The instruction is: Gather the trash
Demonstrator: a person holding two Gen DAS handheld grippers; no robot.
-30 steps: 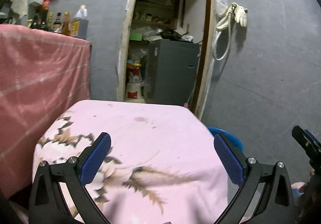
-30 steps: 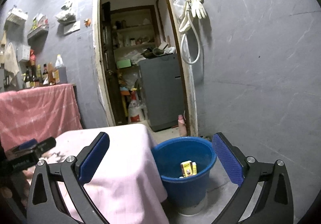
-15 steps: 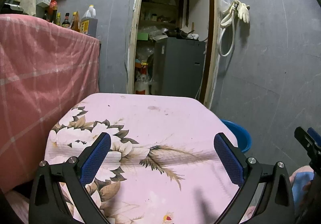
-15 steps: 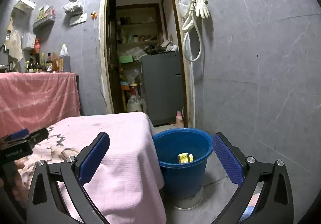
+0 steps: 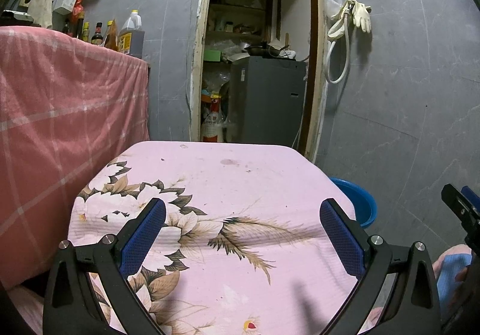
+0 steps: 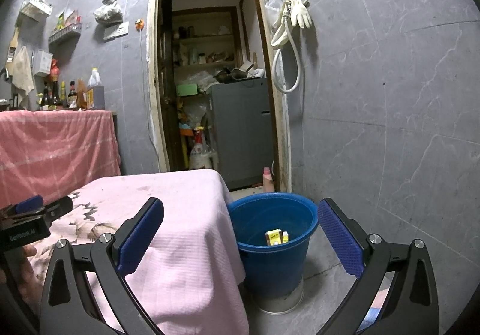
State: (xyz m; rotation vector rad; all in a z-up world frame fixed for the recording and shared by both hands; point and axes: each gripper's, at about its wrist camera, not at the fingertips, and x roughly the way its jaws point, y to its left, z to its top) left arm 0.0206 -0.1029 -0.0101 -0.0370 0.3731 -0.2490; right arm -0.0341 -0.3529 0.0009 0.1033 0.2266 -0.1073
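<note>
A blue bucket (image 6: 271, 233) stands on the floor to the right of a small table with a pink flowered cloth (image 5: 216, 203). Inside the bucket lie a yellow carton (image 6: 273, 237) and a smaller piece beside it. My left gripper (image 5: 241, 233) hangs open over the cloth, nothing between its blue pads. My right gripper (image 6: 240, 234) is open too, framing the table's right edge and the bucket. The bucket's rim (image 5: 358, 200) shows past the table's corner in the left wrist view. No trash lies on the visible cloth.
A taller table under a pink checked cloth (image 5: 60, 113) stands at the left with several bottles (image 5: 129, 34) on it. A doorway (image 6: 210, 89) behind shows a grey appliance (image 6: 243, 131) and shelves. Gloves and a hose (image 6: 292, 22) hang on the grey wall.
Both grippers have pulled back and lifted a little; more of the flowered cloth shows in the left wrist view. Both stay open and empty.
</note>
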